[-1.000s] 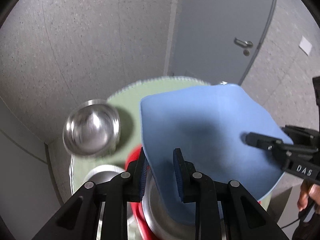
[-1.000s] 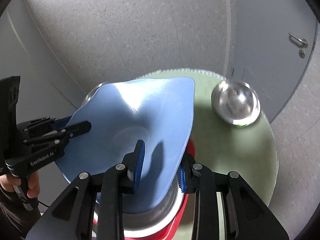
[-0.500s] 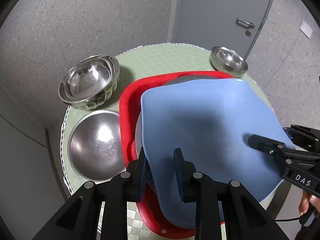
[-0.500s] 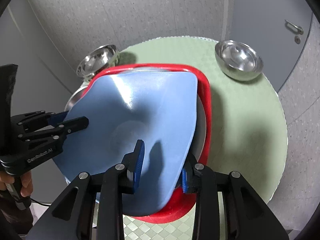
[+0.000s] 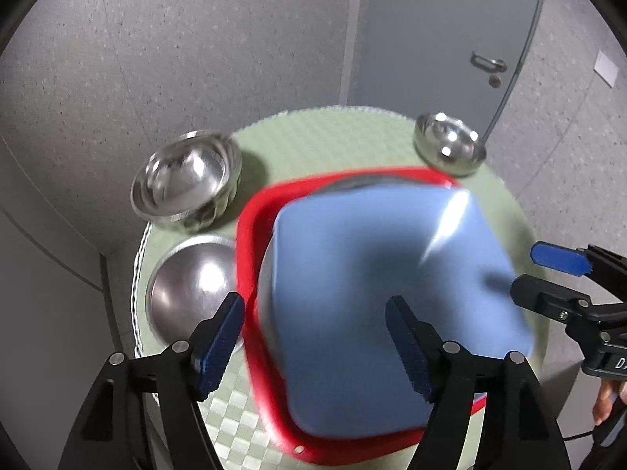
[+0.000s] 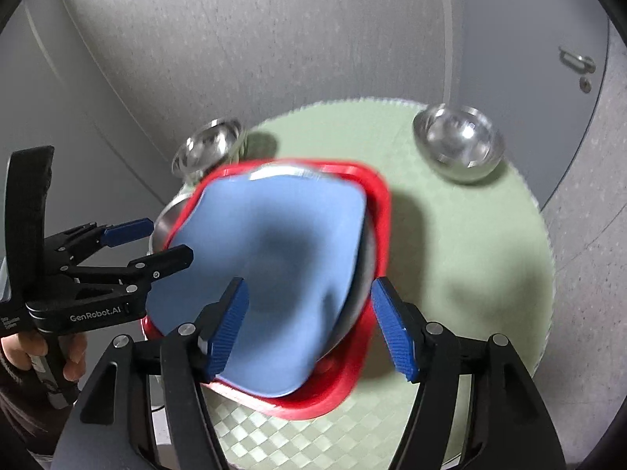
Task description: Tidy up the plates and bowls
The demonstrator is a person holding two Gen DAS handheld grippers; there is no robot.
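A blue square plate (image 5: pixel 376 290) (image 6: pixel 274 266) lies on a steel plate (image 6: pixel 362 266) inside a red tray (image 5: pixel 250 258) (image 6: pixel 376 211) on the round green table. My left gripper (image 5: pixel 315 337) is open, its fingers on either side of the plate's near edge; it also shows in the right wrist view (image 6: pixel 156 243). My right gripper (image 6: pixel 309 329) is open over the plate's right edge; it also shows in the left wrist view (image 5: pixel 537 278). Neither holds anything.
A fluted steel bowl (image 5: pixel 184 184) (image 6: pixel 207 149) stands at the back left. A flat steel plate (image 5: pixel 192 293) lies left of the tray. A small steel bowl (image 5: pixel 448 149) (image 6: pixel 458 143) stands at the back right. The green table (image 6: pixel 470 266) has its edge close around them.
Both grippers have opened and let go of the blue plate, which now rests in the red tray. Both grippers have drawn back a little.
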